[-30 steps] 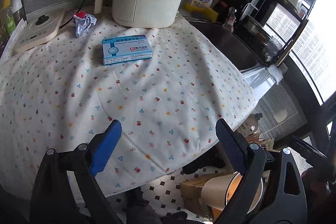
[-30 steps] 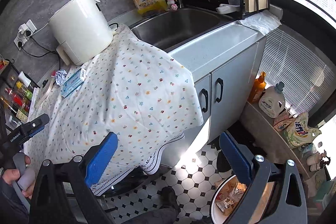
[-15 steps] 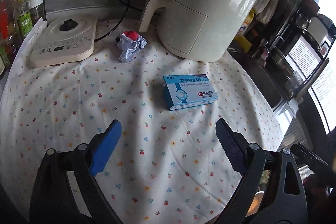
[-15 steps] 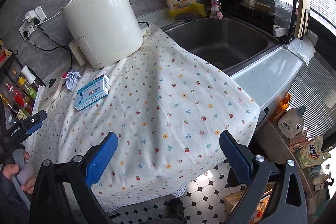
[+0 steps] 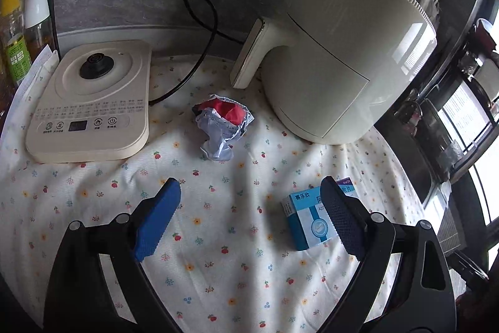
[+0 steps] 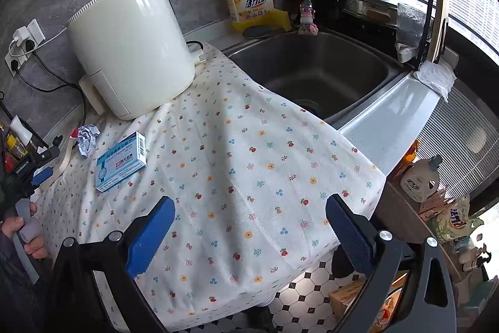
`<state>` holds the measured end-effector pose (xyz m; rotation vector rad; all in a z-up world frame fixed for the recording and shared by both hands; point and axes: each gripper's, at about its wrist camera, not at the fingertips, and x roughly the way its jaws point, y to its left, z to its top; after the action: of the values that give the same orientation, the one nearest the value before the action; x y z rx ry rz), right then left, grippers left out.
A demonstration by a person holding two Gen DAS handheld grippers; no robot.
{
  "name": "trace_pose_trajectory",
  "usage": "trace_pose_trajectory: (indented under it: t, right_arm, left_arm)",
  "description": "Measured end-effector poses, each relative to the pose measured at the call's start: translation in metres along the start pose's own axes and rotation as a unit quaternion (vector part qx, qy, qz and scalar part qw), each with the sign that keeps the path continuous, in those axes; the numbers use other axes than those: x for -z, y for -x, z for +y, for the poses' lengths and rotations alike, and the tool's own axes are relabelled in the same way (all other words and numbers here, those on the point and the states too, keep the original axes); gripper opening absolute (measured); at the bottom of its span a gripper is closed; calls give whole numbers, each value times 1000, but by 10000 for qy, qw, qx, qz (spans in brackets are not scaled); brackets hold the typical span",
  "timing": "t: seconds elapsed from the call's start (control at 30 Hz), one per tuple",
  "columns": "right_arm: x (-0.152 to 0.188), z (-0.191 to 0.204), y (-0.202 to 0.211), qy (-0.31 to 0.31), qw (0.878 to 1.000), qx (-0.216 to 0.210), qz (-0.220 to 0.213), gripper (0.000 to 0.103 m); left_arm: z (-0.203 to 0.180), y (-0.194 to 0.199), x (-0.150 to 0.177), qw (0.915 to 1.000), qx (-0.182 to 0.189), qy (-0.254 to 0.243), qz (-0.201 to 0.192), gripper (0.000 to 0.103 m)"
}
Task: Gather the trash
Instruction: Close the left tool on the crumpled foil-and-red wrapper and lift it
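Nothing looks collected yet: the blue medicine box and the crumpled wrapper both lie on the cloth-covered surface toward its back edge. The box's long axis slants toward the sink-side edge. The left gripper and right gripper hover with jaws apart, empty.

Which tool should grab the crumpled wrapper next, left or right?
Left. The left tool is open and aimed at the crumpled wrapper just ahead. The right tool, also open, sits at the cloth's near edge, far from the wrapper.
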<state>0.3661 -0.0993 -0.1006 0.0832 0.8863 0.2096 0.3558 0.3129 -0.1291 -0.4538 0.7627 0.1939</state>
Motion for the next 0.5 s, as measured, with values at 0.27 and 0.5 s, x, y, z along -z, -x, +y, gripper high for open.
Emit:
trace_pose_trajectory:
  t: [0.27, 0.5]
  right_arm:
    - [-2, -17, 15, -240, 9986, 466, -80, 95]
    - [1, -30, 21, -350, 9970, 687, -33, 95]
  left_arm:
    - [14, -50, -35, 9998, -166, 99, 25, 90]
    - [22, -91, -43, 9986, -346, 280, 299, 58]
